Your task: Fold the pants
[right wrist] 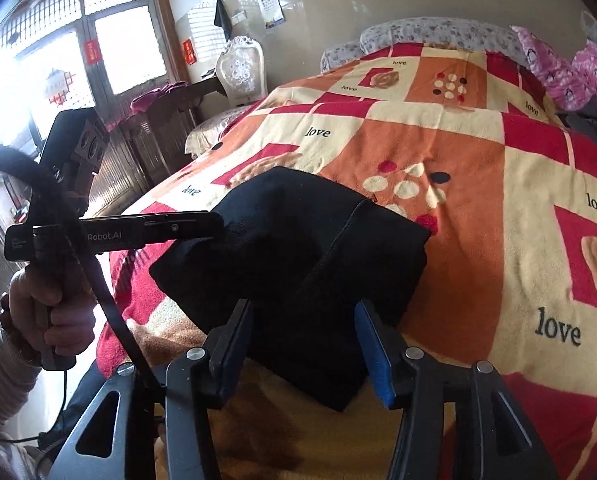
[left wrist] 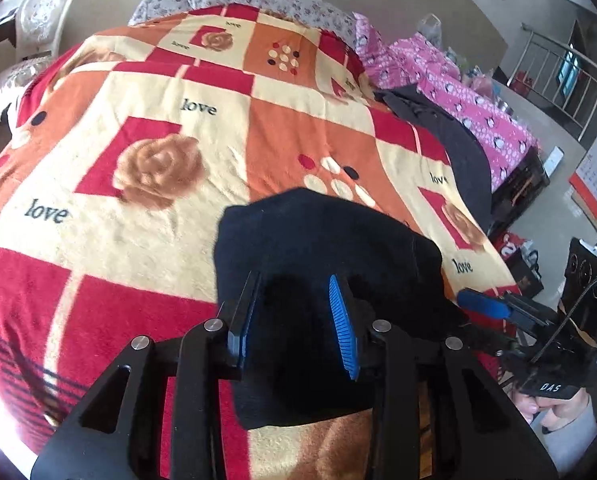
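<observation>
Both claws part-open, gripping nothing: left claw [left wrist: 294, 320], right claw [right wrist: 304, 344] straddle folded black pants [right wrist: 298, 240] on blanket [right wrist: 478, 152].

Folded black pants [left wrist: 322, 240] lie between parted jaws.

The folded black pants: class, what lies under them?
Under the folded black pants lies the patterned "love" blanket. The blanket's pattern beneath them is covered.

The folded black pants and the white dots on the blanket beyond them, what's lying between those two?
Nothing: in the left wrist view, only bare blanket separates the folded black pants from the white dots. The right wrist view shows the same.
</observation>
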Action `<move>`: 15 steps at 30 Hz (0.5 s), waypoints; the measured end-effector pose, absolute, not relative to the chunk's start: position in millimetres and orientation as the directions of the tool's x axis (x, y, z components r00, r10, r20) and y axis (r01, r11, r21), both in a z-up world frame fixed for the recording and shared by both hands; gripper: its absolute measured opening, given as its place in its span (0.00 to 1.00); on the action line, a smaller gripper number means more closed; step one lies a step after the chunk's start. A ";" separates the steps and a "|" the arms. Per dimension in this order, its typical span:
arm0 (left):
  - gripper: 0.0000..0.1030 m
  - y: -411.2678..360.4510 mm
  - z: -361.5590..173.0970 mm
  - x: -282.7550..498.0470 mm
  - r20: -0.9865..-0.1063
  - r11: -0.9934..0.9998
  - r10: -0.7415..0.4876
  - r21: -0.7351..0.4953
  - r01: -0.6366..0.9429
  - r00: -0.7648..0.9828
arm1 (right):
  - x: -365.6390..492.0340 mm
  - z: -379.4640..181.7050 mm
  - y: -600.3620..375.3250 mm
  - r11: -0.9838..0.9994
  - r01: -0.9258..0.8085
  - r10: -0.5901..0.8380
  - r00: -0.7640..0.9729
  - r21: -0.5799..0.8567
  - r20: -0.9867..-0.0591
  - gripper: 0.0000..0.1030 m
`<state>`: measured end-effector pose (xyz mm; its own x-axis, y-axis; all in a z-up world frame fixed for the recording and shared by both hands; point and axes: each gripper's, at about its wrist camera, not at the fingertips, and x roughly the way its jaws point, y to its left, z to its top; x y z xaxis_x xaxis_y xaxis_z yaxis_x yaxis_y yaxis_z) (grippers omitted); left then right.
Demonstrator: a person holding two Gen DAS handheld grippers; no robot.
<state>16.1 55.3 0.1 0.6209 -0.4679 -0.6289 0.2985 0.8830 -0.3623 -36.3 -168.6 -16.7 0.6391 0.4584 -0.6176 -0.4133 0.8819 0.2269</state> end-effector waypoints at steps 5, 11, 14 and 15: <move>0.67 98.2 -33.2 37.9 -0.598 0.763 -0.598 -0.629 0.150 0.533 | -34.9 -30.0 -218.6 0.816 -0.276 0.555 0.621 0.509 -0.553 0.57; 0.67 95.6 -50.0 62.8 -0.517 0.612 -0.736 -0.784 0.103 0.437 | -7.5 -60.0 -224.1 0.721 -0.191 0.639 0.555 0.666 -0.533 0.56; 0.67 84.2 -47.1 72.6 -0.543 0.633 -0.728 -0.767 0.107 0.418 | 6.6 -58.1 -210.1 0.741 -0.215 0.638 0.521 0.636 -0.567 0.57; 0.66 80.1 -45.1 73.1 -0.560 0.652 -0.716 -0.749 0.113 0.416 | 9.7 -56.9 -207.2 0.746 -0.224 0.637 0.515 0.627 -0.574 0.57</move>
